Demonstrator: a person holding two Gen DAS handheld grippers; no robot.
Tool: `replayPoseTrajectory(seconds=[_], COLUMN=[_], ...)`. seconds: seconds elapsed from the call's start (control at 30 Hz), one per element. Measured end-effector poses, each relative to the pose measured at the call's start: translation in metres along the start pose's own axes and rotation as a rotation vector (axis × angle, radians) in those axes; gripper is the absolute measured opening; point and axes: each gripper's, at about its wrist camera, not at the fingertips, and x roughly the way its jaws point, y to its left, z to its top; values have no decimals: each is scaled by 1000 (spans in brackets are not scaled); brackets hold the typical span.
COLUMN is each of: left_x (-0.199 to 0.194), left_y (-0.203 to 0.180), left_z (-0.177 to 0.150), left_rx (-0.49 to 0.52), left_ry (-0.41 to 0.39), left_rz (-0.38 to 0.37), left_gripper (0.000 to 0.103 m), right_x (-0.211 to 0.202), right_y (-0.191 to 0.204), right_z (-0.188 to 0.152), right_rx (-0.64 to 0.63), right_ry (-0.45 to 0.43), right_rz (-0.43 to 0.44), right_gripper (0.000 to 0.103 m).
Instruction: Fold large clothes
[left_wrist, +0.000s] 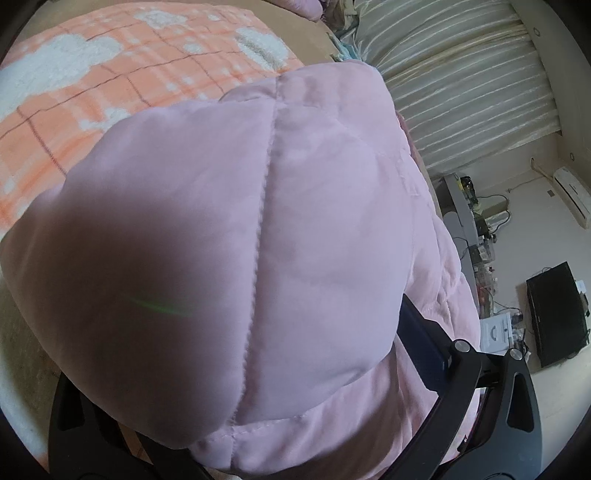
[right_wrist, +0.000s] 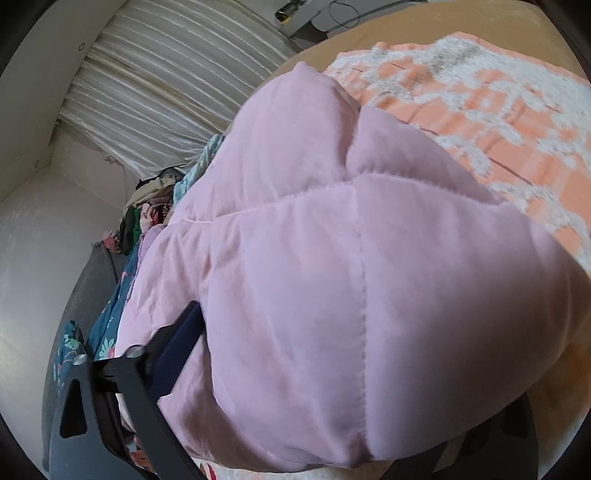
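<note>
A puffy pink quilted jacket (left_wrist: 314, 221) fills the left wrist view and bulges between the jaws of my left gripper (left_wrist: 258, 350). Its right finger's navy pad (left_wrist: 424, 350) presses into the fabric, while the other finger is hidden beneath the jacket. In the right wrist view the same jacket (right_wrist: 295, 240) sits bunched in my right gripper (right_wrist: 351, 350). There the left finger's pad (right_wrist: 177, 350) lies against the cloth and the right finger is covered. The jacket hangs over an orange and white checked blanket (left_wrist: 110, 92) (right_wrist: 498, 110) on the bed.
A pile of patterned clothes (right_wrist: 147, 214) lies at the bed's edge beside pale curtains (right_wrist: 166, 74). Beyond the bed stand a cluttered desk (left_wrist: 476, 240), a black box (left_wrist: 557, 310) and a wall air conditioner (left_wrist: 572, 192).
</note>
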Motion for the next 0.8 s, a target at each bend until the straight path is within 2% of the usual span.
replayPoseTrajectory(seconds=[0.07, 0.1, 0.17, 0.27, 0.37, 0.47, 0.8], left_x=[0, -1, -4, -12, -20, -25, -57], left_y=[-5, -9, -18, -36, -50, -64, -88], left_z=[1, -1, -3, -9, -14, -16, -24], left_rx=[20, 37, 76, 170, 247, 305, 444], left_ry=[-12, -21, -35, -58, -75, -85, -129], left_rz=[6, 8, 15, 40, 62, 85, 128], left_gripper=[86, 82, 67, 50, 40, 34, 27], right_x=[0, 0, -2, -5, -7, -11, -27], right_y=[3, 6, 13, 28, 45, 55, 99], right_z=[1, 1, 2, 4, 5, 1, -10], right_rx=[-24, -45, -89, -166, -259, -327, -555], right_ry=[0, -2, -8, -14, -26, -35, -92], right_rz=[22, 28, 26, 1, -37, -71, -140], right_gripper=[68, 65, 53, 44, 39, 36, 29])
